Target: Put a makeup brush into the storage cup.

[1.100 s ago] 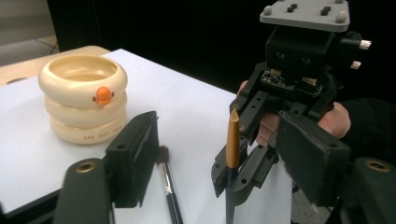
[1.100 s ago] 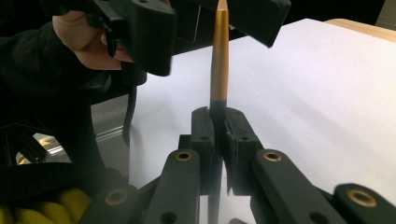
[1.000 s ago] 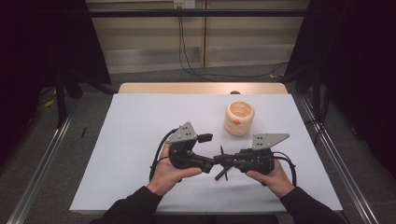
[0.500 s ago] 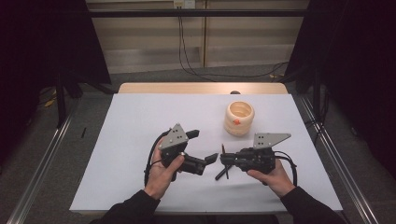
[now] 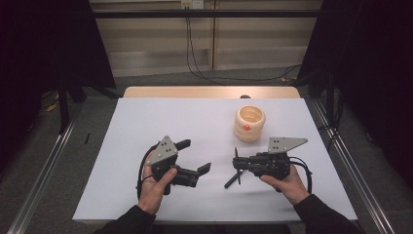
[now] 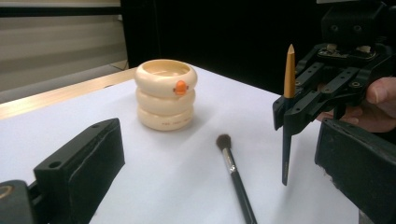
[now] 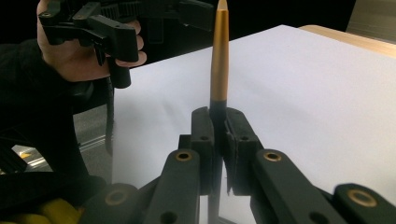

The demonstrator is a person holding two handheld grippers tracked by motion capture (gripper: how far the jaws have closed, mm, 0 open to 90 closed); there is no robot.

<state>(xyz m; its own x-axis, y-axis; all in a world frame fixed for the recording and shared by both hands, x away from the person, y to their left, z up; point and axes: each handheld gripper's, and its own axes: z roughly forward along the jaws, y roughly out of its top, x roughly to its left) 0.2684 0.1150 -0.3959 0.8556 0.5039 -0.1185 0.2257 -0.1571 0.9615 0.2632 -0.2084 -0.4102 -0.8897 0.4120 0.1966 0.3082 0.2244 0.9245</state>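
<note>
My right gripper (image 5: 238, 164) is shut on a slim black stick with a gold pointed end (image 7: 219, 56), held upright at its middle (image 6: 289, 79). The jaws of my right gripper (image 7: 218, 126) press on it from both sides. A black-handled makeup brush (image 6: 233, 172) lies flat on the white table between the grippers, just below the right jaws (image 5: 232, 180). My left gripper (image 5: 194, 156) is open and holds nothing, its pads (image 6: 79, 163) wide apart. A cream ringed cup with an orange dot (image 5: 249, 123) stands upright behind the right gripper (image 6: 166, 93).
The white table (image 5: 160, 117) has a wooden strip along its far edge (image 5: 209, 92). Metal rails run along the floor on both sides (image 5: 350, 161). The other hand with the left gripper (image 7: 107, 32) is at the upper left of the right gripper view.
The two grippers were together a second ago. My left gripper has opened and pulled back to the left, and the brush now lies on the table.
</note>
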